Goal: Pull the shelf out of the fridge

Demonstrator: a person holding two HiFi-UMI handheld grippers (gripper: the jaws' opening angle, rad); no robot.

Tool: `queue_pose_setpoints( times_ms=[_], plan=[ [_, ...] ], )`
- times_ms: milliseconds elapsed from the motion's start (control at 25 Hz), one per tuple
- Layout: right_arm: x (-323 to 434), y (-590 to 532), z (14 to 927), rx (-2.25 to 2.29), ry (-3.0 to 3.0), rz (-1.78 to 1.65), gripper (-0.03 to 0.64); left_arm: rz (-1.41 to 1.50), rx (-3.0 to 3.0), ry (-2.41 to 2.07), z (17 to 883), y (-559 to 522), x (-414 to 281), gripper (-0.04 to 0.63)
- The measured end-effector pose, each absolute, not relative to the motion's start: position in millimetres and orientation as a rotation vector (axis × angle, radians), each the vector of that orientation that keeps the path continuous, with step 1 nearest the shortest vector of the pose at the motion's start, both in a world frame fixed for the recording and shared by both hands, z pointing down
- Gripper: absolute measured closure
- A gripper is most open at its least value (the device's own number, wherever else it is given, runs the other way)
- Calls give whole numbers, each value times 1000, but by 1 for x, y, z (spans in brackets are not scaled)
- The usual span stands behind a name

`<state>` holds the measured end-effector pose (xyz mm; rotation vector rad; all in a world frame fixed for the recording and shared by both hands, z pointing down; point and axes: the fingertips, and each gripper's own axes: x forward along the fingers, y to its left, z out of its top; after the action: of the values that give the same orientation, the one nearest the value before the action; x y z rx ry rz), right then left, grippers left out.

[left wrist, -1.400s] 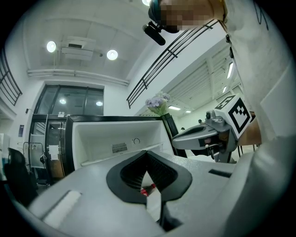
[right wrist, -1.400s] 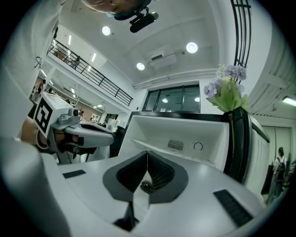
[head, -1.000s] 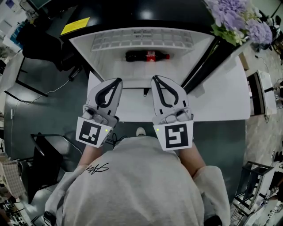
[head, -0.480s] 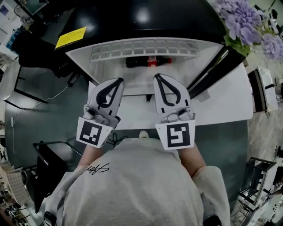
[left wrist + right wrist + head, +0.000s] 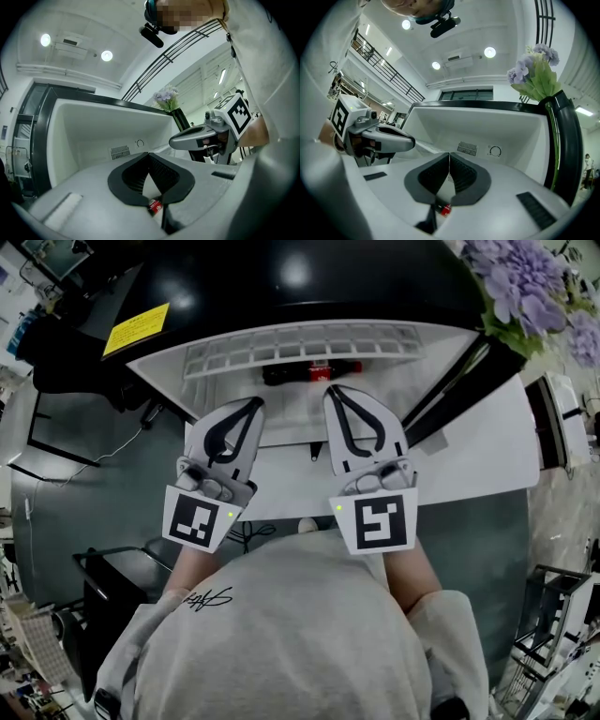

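The open fridge (image 5: 300, 277) has a black top and a white inside. A cola bottle (image 5: 314, 373) lies on its side on the shelf (image 5: 281, 423) inside, below a white slatted rack (image 5: 300, 341). My left gripper (image 5: 255, 401) and right gripper (image 5: 330, 390) are side by side at the front of the opening, both shut and holding nothing, pointing level into the fridge. In the left gripper view the shut tips (image 5: 149, 153) face the back wall, with the bottle (image 5: 154, 205) below them. The right gripper view shows its shut tips (image 5: 449, 153) over the bottle (image 5: 444, 209) too.
The fridge door (image 5: 450, 381) stands open to the right, its white inner face (image 5: 478, 446) spread beside my right gripper. Purple flowers (image 5: 525, 287) stand at the fridge's right corner. A yellow label (image 5: 136, 329) sits on the fridge top. Black furniture (image 5: 103, 587) stands on the floor at left.
Both grippers have moved a little forward toward the fridge opening, and the fridge now fills more of the head view. Both stay shut.
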<state>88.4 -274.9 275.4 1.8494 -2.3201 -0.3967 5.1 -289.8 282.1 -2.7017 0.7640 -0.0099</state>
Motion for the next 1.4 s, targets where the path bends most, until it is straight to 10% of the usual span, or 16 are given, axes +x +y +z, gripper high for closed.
queue_pose_setpoints(
  times_ms=[1400],
  plan=[
    [95, -329, 276, 1335, -1994, -925, 456, -569, -1967, 648, 292, -341, 43, 416]
  ],
)
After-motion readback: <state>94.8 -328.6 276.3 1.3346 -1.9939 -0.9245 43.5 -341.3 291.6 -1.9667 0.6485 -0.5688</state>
